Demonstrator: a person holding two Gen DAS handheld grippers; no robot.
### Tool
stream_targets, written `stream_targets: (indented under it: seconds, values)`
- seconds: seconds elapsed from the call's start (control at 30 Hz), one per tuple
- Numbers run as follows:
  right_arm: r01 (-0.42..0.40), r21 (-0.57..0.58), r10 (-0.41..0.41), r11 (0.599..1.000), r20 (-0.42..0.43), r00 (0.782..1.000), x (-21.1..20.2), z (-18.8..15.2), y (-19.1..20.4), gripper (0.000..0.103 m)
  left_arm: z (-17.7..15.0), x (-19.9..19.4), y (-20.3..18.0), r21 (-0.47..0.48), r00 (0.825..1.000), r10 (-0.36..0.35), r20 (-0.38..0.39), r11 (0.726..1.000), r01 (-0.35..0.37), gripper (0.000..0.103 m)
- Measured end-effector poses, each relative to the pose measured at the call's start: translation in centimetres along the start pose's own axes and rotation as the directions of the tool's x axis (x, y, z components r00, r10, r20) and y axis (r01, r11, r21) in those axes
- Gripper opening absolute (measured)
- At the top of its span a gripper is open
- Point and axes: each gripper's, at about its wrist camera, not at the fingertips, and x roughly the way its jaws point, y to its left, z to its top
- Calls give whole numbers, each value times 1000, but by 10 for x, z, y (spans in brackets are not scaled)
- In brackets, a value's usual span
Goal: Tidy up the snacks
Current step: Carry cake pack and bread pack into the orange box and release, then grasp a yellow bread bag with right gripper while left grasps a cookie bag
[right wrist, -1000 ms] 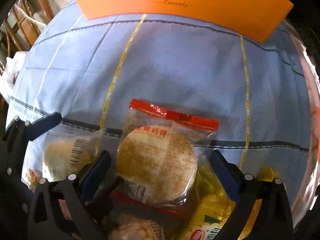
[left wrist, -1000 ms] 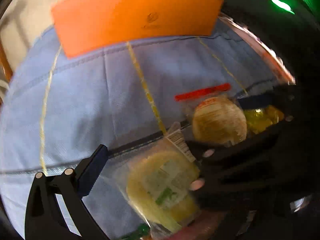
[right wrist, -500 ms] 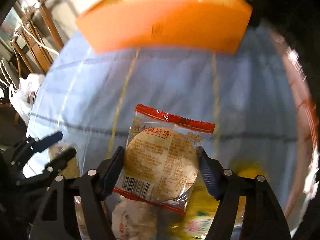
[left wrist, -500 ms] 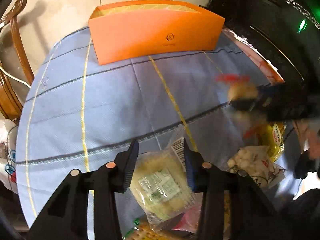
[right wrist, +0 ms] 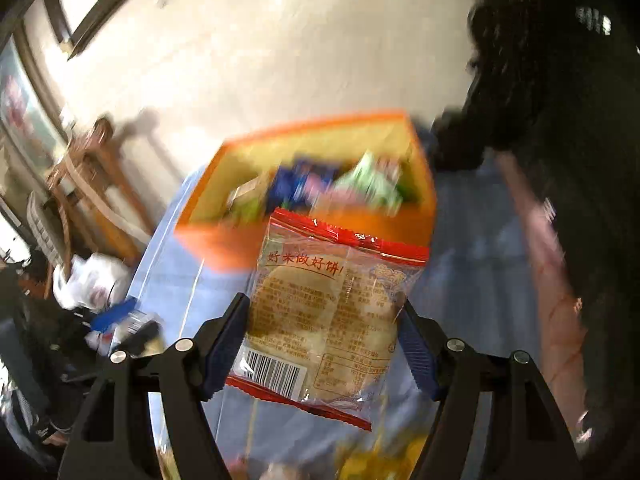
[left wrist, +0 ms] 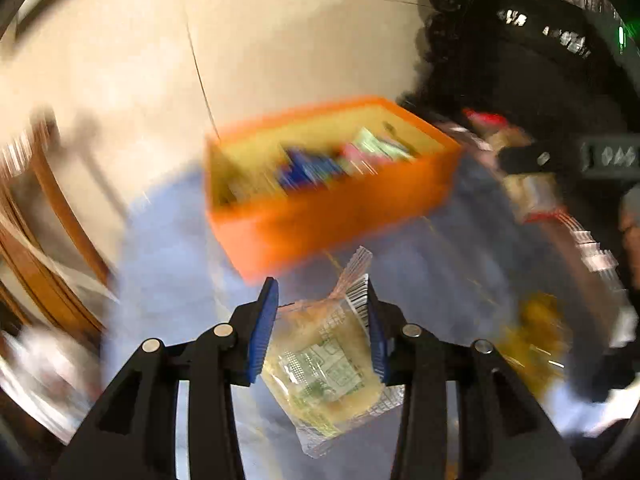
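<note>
While the left gripper point(left wrist: 320, 326) clamps a clear-wrapped cake point(left wrist: 326, 364), the right gripper point(right wrist: 324, 344) holds a red-edged rice cracker packet point(right wrist: 328, 316) before the orange box point(right wrist: 224, 240).

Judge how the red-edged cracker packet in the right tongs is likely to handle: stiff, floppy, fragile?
The red-edged cracker packet probably holds its shape: a round cracker fills it between the right tongs. Its film edges look crinkly and floppy. The cracker seems brittle, so a hard squeeze might crack it.
</note>
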Motion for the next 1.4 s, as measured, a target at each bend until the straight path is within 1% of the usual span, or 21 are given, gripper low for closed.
stream_targets:
  seconds: [0.07,0.23,0.37,0.47,0.5,0.53,0.57,0.6,0.63,0.7,0.8,0.9,0.93,1.0,1.03,1.1,1.13,1.2,1.27,1.33,1.4]
  values:
    - [29,9,-29,1000,41,999,3,33,-5,72,32,6,12,-41,1000,-13,19,999,14,40]
    - [59,15,-60,998,56,997,37,103,-19,72,103,39,42,-140,998,-6,61,990,15,40]
    - [68,1,-68,998,29,997,68,130,-22,72,136,75,55,-202,999,-28,23,979,32,40]
    - [74,-20,-73,997,32,997,82,138,-20,73,146,93,57,-199,1000,-24,3,980,24,40]
    - [55,-17,-55,998,44,998,88,141,-23,74,149,101,57,-200,1000,-3,-14,980,0,45]
    - [34,-16,-32,999,68,997,92,141,-26,90,150,108,58,-214,999,29,-30,976,-34,56]
    - [56,-27,-54,998,62,997,97,142,-27,99,151,113,60,-239,998,57,-41,969,-65,97]
    - [100,-36,-98,994,46,994,101,141,-27,99,149,113,62,-272,996,88,-30,958,-93,99]
    - [132,-43,-131,990,27,991,103,136,-29,99,144,109,64,-304,995,95,-8,948,-93,99]
    - [128,-35,-128,991,4,992,97,117,-38,99,129,97,66,-342,999,43,18,939,-34,99]
    - [152,2,-152,988,-30,988,78,76,-56,99,94,73,60,-339,1000,-13,-8,941,10,99]
    - [205,35,-201,978,-92,975,56,14,-69,99,44,43,36,-277,996,-71,-58,959,52,99]
    - [207,26,-202,978,-118,972,53,-7,-70,99,24,31,23,-233,995,-50,-89,972,28,99]
    - [250,-23,-250,968,-187,950,47,-54,-73,99,-9,12,6,-221,994,-32,-104,975,8,99]
    - [266,-48,-270,963,-216,938,48,-73,-74,99,-27,3,-2,-232,991,-62,-118,972,33,99]
    - [284,-78,-294,956,-281,913,50,-115,-79,99,-72,-6,-21,-290,969,-164,-184,951,106,99]
    - [281,-67,-287,958,-302,909,49,-127,-82,99,-86,-7,-28,-317,958,-194,-210,941,121,99]
    - [256,1,-240,967,-352,905,51,-155,-91,99,-120,-6,-47,-360,923,-303,-238,910,206,99]
    - [219,72,-178,973,-371,911,56,-173,-100,99,-144,4,-66,-336,904,-307,-298,920,202,99]
    - [196,116,-141,974,-369,919,57,-180,-106,99,-158,14,-81,-282,892,-261,-370,946,159,99]
    - [176,157,-112,972,-350,930,57,-184,-113,99,-171,20,-89,-299,872,-275,-404,941,159,99]
